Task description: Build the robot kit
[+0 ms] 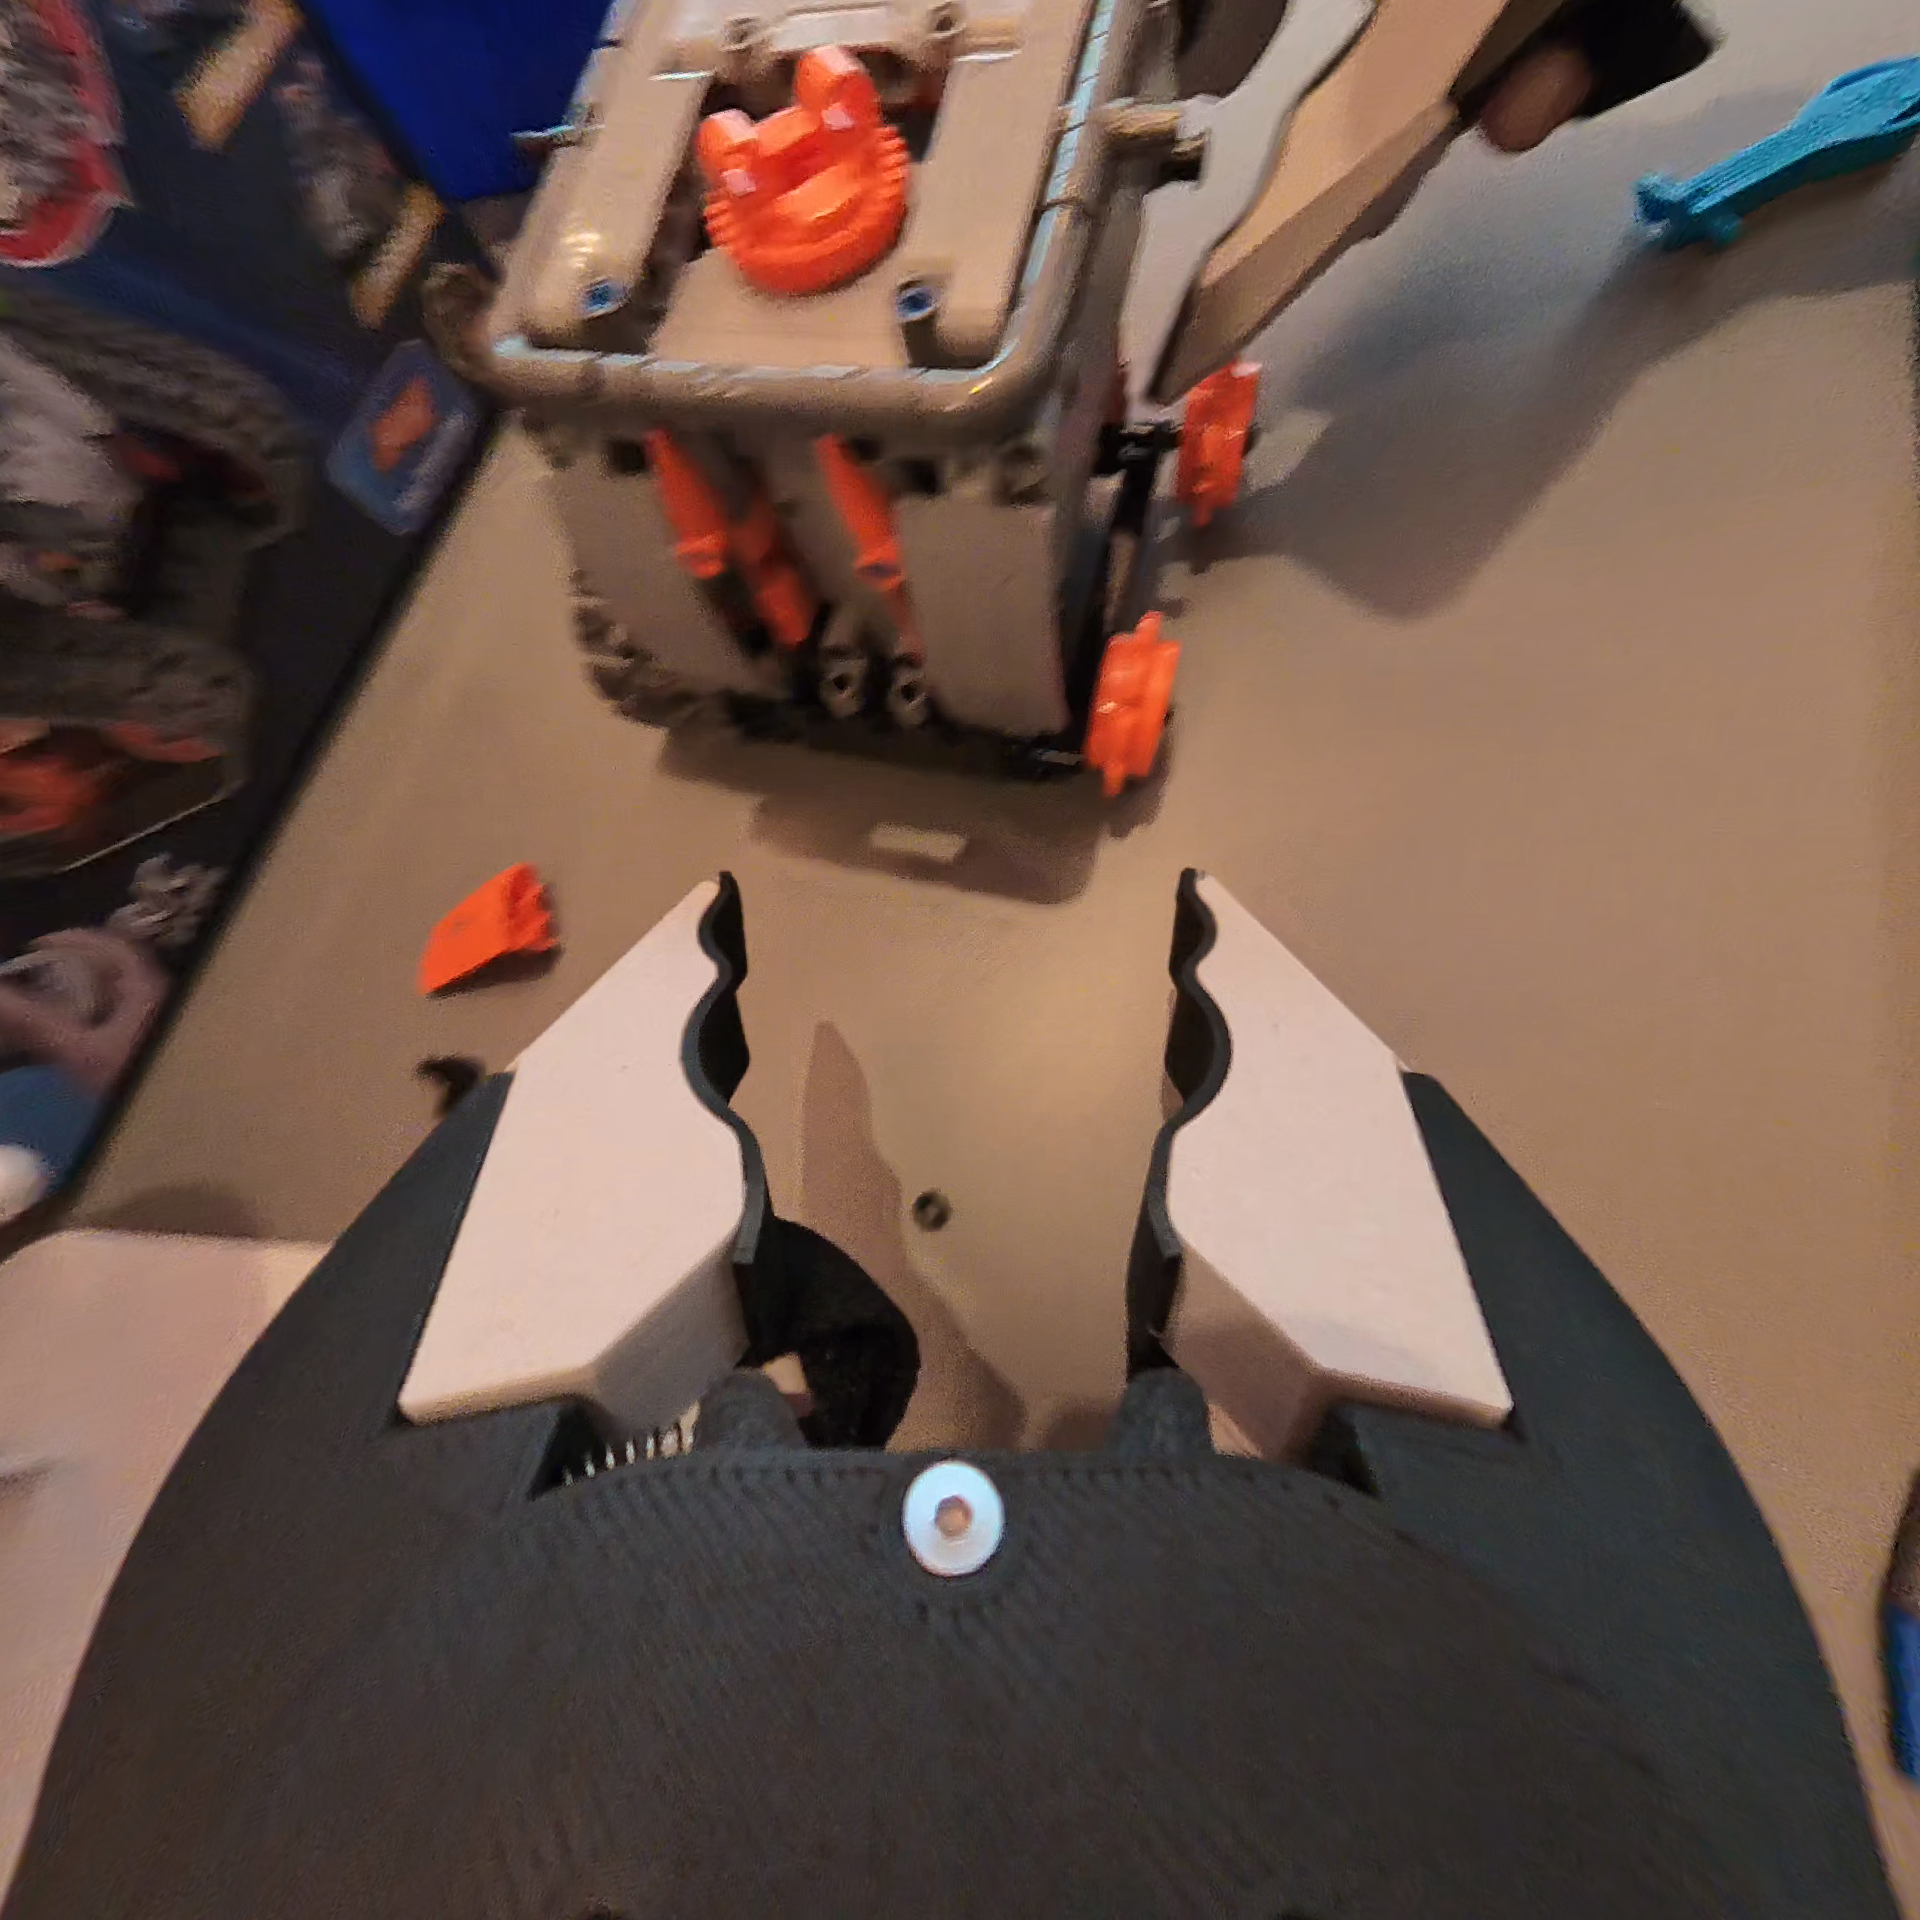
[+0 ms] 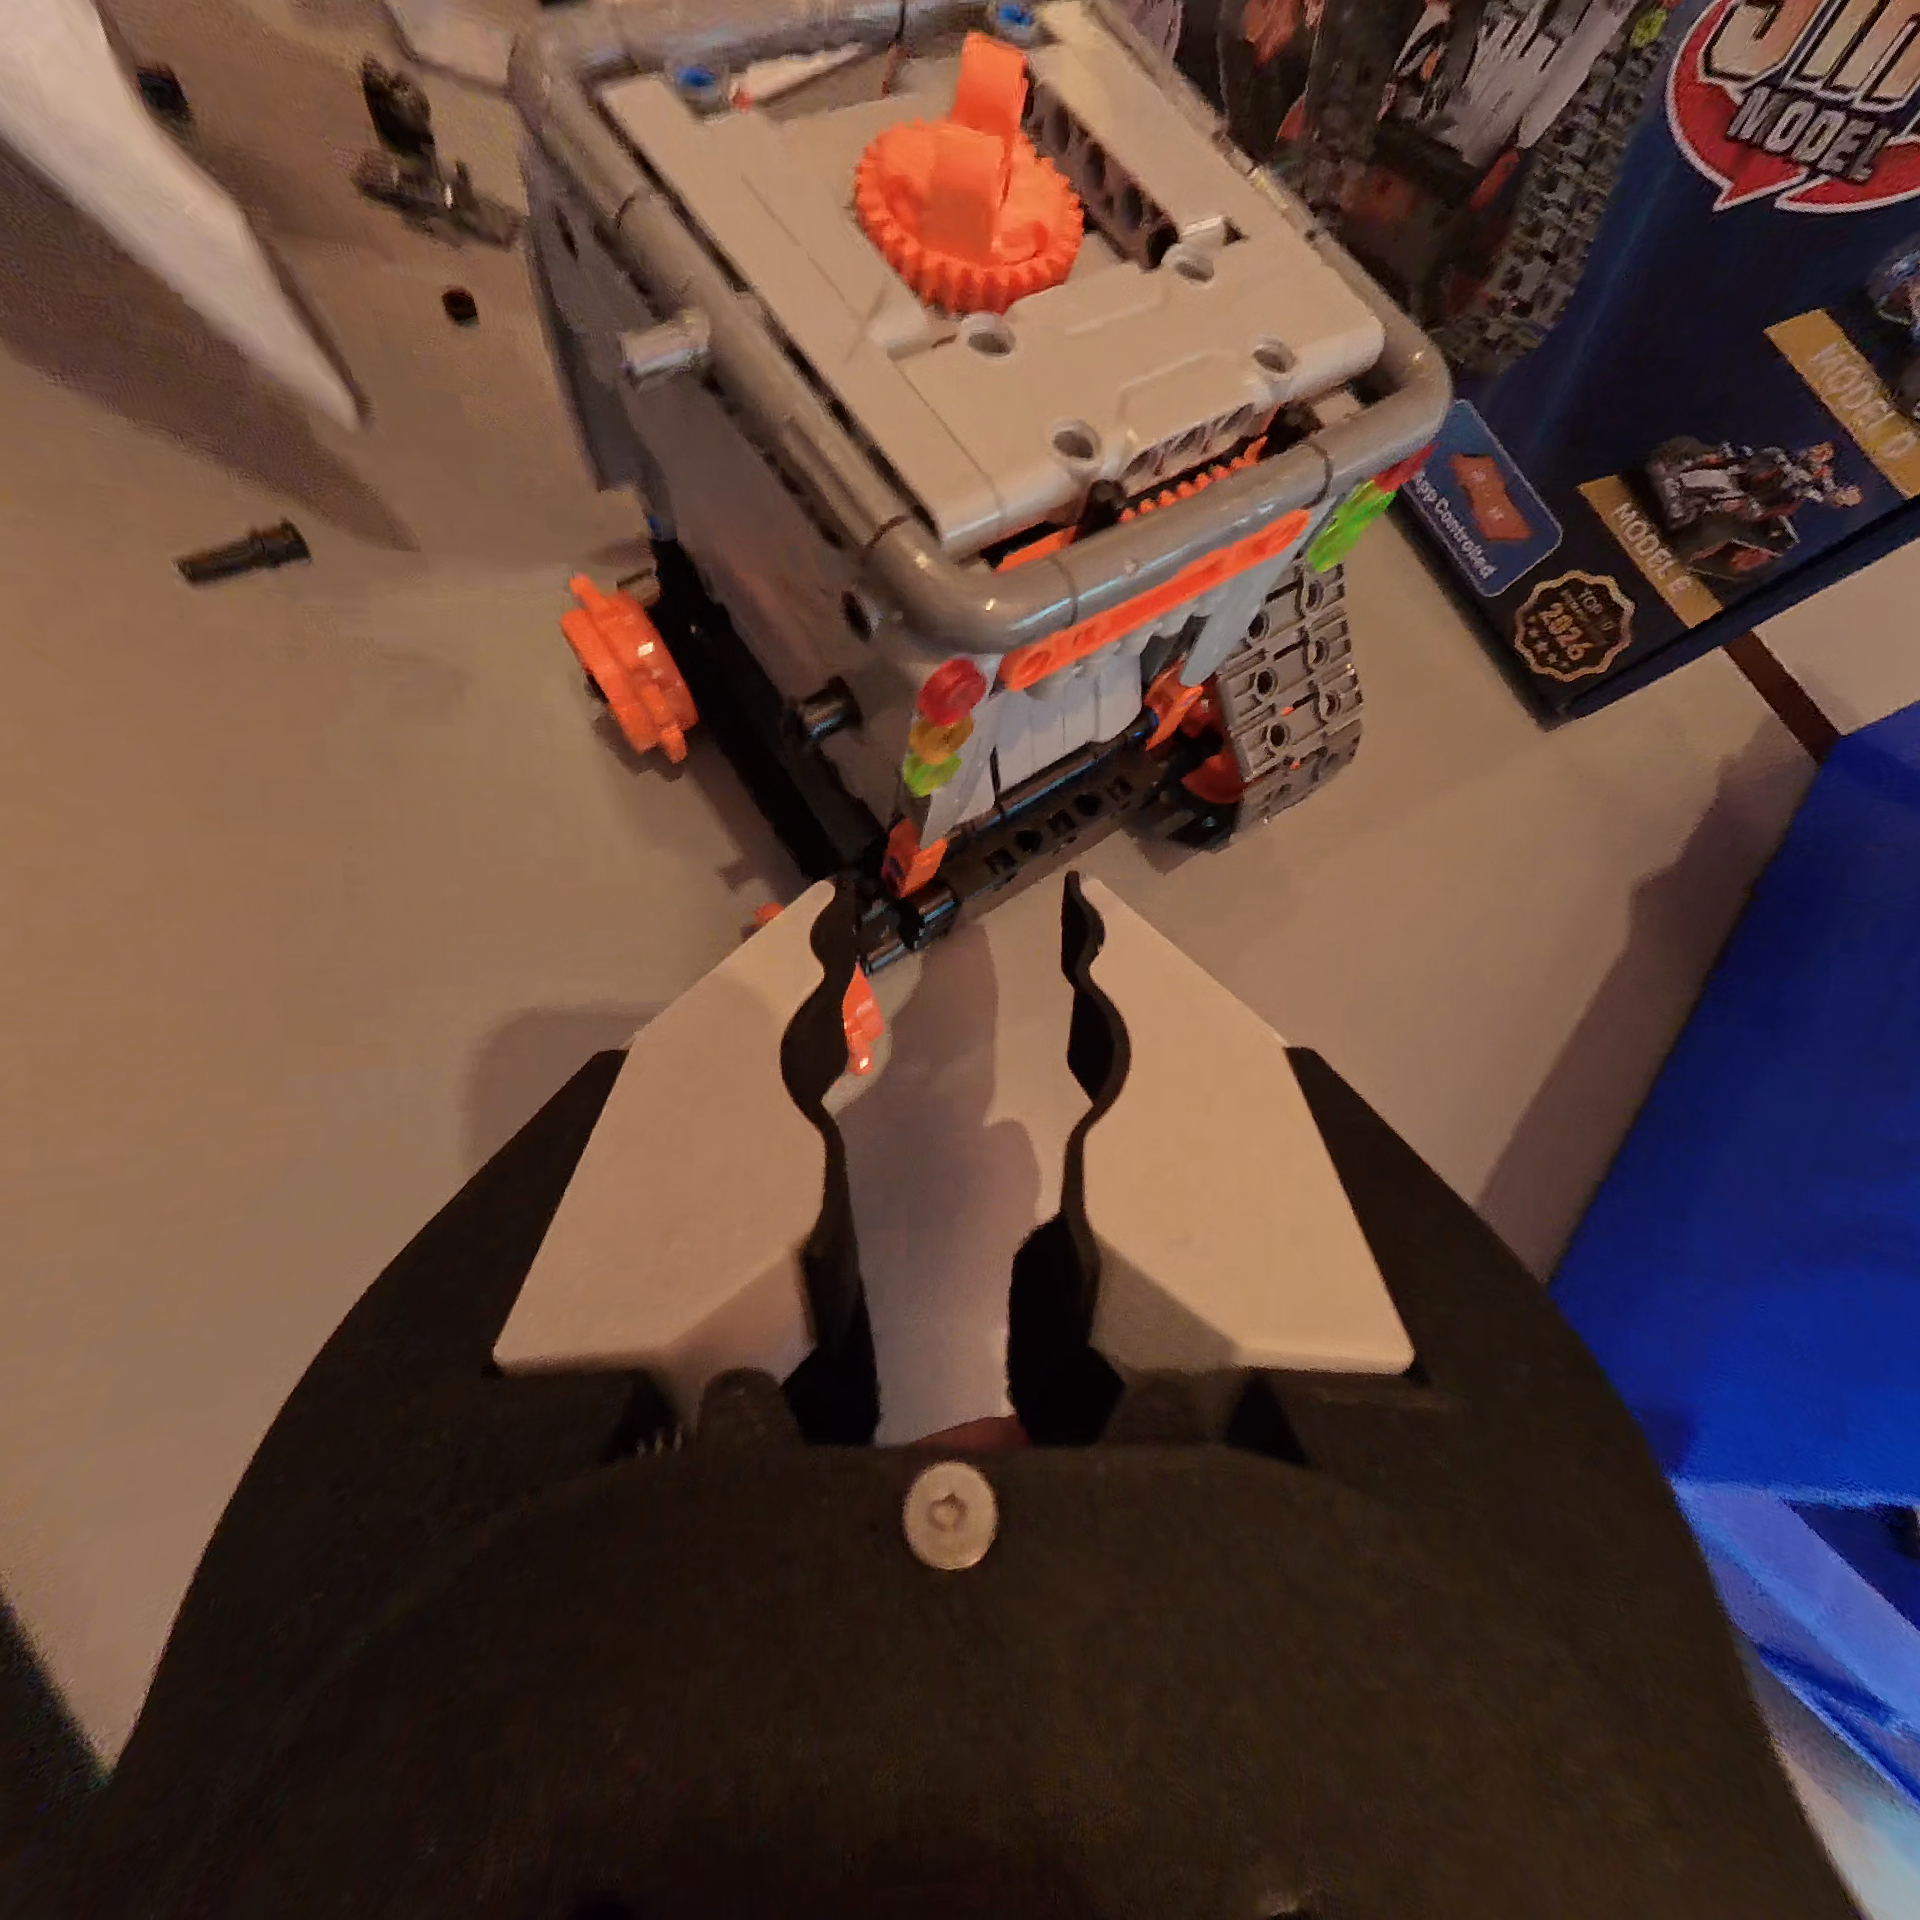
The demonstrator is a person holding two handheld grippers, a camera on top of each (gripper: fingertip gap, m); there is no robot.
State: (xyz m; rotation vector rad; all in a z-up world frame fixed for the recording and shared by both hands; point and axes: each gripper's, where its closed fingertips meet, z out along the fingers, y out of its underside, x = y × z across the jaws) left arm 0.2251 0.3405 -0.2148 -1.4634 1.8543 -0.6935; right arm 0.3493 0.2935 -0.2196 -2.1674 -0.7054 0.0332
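- Desk (image 1: 1558,831) carried a grey brick-built vehicle model (image 1: 790,343) with an orange gear (image 1: 800,197) on its top panel; model stood upright, roughly mid-desk.
- Left hand-held gripper (image 1: 956,904) hovered over bare desk, fingers spread wide, nothing between them; model was ahead of it, apart.
- Loose orange piece (image 1: 483,940) lay on the desk just left of the left fingertips, not touching.
- Small dark pin (image 1: 930,1210) lay on the desk between the left fingers, lower down.
- Right hand-held gripper (image 2: 951,899) had its fingers parted with a narrower gap, pinching nothing; tips were right at the model's lower black corner (image 2: 914,914); contact couldn't be told.
- Small orange part (image 2: 862,1023) showed beside the right gripper's left finger.
- Orange side wheel hub (image 2: 629,670) stuck out from the model's side.
- Black pin (image 2: 244,551) lay on the desk, well left of the model.
- Printed box (image 2: 1662,468) stood just beside the model.
- Blue tool (image 1: 1787,156) lay on the desk, far right in the left wrist view.
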